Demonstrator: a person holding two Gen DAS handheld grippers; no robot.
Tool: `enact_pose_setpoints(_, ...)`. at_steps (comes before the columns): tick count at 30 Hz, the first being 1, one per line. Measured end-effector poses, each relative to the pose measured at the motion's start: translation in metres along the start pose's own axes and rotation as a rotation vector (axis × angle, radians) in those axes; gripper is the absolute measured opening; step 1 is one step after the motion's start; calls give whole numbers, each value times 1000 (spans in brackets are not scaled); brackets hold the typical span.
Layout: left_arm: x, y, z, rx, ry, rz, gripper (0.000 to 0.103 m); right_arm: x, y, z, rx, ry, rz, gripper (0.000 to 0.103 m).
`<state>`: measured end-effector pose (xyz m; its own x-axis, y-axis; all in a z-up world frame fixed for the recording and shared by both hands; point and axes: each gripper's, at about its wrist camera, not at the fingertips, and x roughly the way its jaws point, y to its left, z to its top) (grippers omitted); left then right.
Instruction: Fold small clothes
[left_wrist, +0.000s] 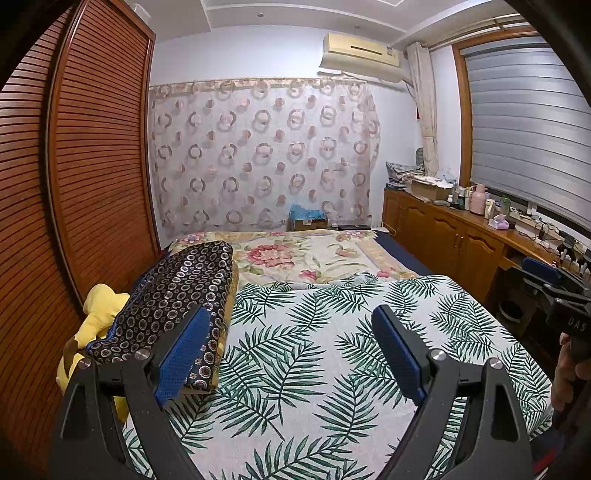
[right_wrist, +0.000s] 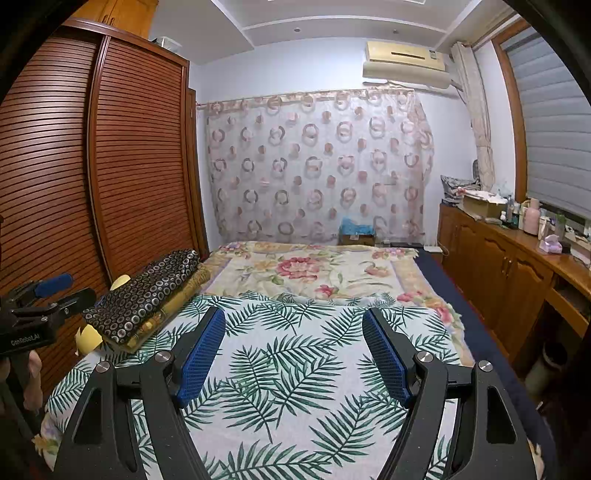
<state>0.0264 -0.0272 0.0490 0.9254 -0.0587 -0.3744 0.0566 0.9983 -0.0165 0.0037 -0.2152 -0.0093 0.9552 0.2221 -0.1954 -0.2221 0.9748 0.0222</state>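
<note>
A folded dark cloth with a ring pattern (left_wrist: 177, 295) (right_wrist: 147, 291) lies on a folded yellow-brown piece (right_wrist: 177, 301) at the bed's left side, beside the wardrobe. My left gripper (left_wrist: 291, 314) stands open over the palm-leaf sheet (left_wrist: 314, 350), its left finger (left_wrist: 184, 350) in front of the dark cloth's near corner, nothing between the pads. My right gripper (right_wrist: 293, 314) is also open above the same sheet (right_wrist: 288, 369), holding nothing. Each view catches the other gripper at its edge: the right gripper (left_wrist: 543, 280), the left gripper (right_wrist: 70, 290), each held in a hand.
A yellow soft item (left_wrist: 99, 306) sits between the folded pile and the slatted wardrobe (left_wrist: 74, 184). A floral blanket (left_wrist: 295, 254) covers the far half of the bed. A wooden cabinet (right_wrist: 498, 266) with bottles and boxes runs along the right wall.
</note>
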Motion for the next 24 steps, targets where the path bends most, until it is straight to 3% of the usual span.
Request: enact_pose_setpoints(24, 0, 0, -1, 1, -2, 1, 90, 2, -5, 1, 1, 0, 4, 78)
